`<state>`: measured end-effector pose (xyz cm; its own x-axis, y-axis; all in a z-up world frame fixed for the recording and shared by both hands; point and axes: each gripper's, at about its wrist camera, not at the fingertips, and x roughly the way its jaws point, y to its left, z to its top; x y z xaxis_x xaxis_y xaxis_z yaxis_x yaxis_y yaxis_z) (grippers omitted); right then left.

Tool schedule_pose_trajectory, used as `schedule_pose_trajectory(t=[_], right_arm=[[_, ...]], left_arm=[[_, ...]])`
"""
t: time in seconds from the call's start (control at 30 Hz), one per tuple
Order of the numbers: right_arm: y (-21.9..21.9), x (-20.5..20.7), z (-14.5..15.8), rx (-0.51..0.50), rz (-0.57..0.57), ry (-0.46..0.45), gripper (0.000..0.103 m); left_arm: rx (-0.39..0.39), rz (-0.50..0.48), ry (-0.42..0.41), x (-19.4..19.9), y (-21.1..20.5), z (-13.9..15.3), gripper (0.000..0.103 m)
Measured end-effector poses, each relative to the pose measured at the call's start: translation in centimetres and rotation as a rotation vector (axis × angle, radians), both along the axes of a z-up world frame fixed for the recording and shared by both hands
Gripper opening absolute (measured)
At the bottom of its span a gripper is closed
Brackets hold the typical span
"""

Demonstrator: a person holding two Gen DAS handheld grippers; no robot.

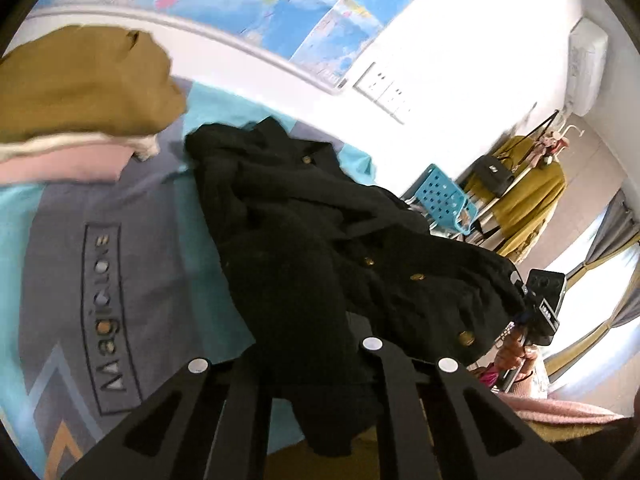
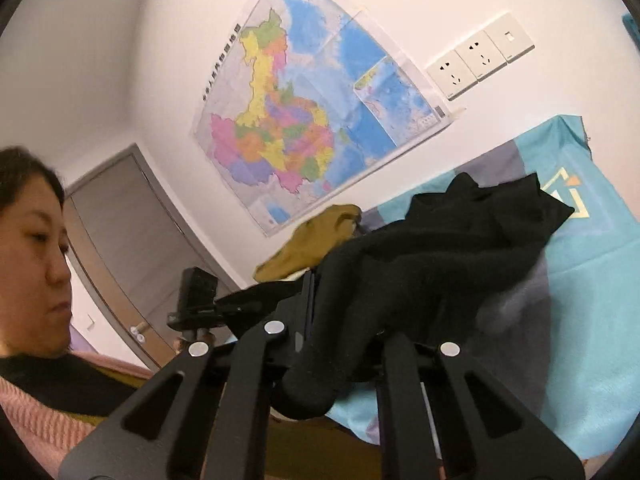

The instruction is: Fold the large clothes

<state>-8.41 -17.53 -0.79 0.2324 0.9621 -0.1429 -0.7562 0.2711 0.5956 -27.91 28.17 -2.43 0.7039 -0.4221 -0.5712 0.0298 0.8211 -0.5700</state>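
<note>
A black coat with brass buttons lies crumpled on the teal and grey table cloth. My left gripper is shut on the coat's near edge, and the cloth hangs between and over its fingers. My right gripper is shut on another part of the same black coat, lifting a rolled edge off the cloth. The right gripper also shows in the left wrist view, at the coat's right end. Both pairs of fingertips are hidden by fabric.
A stack of folded clothes, mustard on top over pink, sits at the cloth's far left; it also shows in the right wrist view. A teal perforated basket and a clothes rack with a mustard garment stand beyond the table. A wall map hangs behind.
</note>
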Motion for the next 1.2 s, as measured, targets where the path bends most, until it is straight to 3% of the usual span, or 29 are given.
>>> schedule_pose_trajectory(t=[0.17, 0.27, 0.3, 0.33, 0.37, 0.4, 0.43, 0.53, 0.83, 1.2], right_arm=[[0.3, 0.8, -3.0, -0.078, -0.019, 0.089, 0.01], [0.2, 0.5, -3.6, -0.078, -0.004, 0.1, 0.01], [0.2, 0.4, -3.5, -0.082, 0.0, 0.096, 0.01], [0.2, 0.3, -3.6, -0.082, 0.0, 0.098, 0.01], [0.2, 0.3, -3.5, -0.083, 0.002, 0.099, 0.01], [0.1, 0.3, -3.5, -0.085, 0.002, 0.094, 0.01], [0.1, 0.4, -3.5, -0.083, 0.001, 0.093, 0.01], [0.5, 0.1, -2.9, -0.083, 0.001, 0.078, 0.01], [1.5, 1.8, 0.8, -0.053, -0.033, 0.039, 0.01], [2.9, 8.9, 4.8, 0.003, -0.084, 0.062, 0.01]], left_arm=[[-0.065, -0.06, 0.13, 1.1, 0.1, -4.9, 0.018], [-0.034, -0.068, 0.173, 1.6, -0.3, -6.5, 0.039], [-0.044, -0.084, 0.183, 1.7, -0.5, -6.9, 0.053], [-0.037, -0.092, 0.193, 1.9, -0.6, -7.1, 0.054], [-0.02, -0.091, 0.201, 2.0, -0.8, -7.2, 0.054], [-0.015, -0.091, 0.204, 2.1, -0.9, -7.3, 0.047], [0.006, -0.081, 0.203, 2.2, -1.0, -7.1, 0.031], [0.009, -0.058, 0.186, 2.1, -1.1, -6.3, 0.017], [-0.088, -0.021, 0.1, 2.2, 2.2, -2.1, 0.012], [-0.005, 0.004, 0.088, 7.8, 4.1, 3.9, 0.009]])
